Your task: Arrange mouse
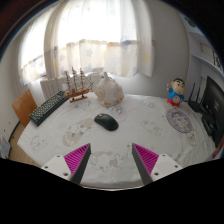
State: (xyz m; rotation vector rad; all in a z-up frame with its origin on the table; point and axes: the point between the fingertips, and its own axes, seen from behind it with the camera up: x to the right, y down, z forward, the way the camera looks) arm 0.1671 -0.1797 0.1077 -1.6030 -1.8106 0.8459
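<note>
Task so far: We think we are near the start. The mouse [106,122] lies on its own on the table [60,140], and nothing holds it. We still have to reach it, grab it and put it where it belongs.

Gripper: Our gripper [112,160] is open. Its two fingers stand wide apart, and nothing is between the pink pads [78,157].

Where the mouse is: It sits a little way ahead of the fingers, near the middle of the table. It touches nothing else.

How the mouse looks: It is dark, small, round and smooth, like a flat pebble. We cannot see a cord.

Around it: A keyboard [49,106] lies off to the left, tilted. A model ship [77,86] and a pale lumpy thing [108,92] stand farther back. A toy figure [175,92] stands at the right, with a round patterned dish [180,121] near it.

Table: It wears a white cloth with faint patterns.
</note>
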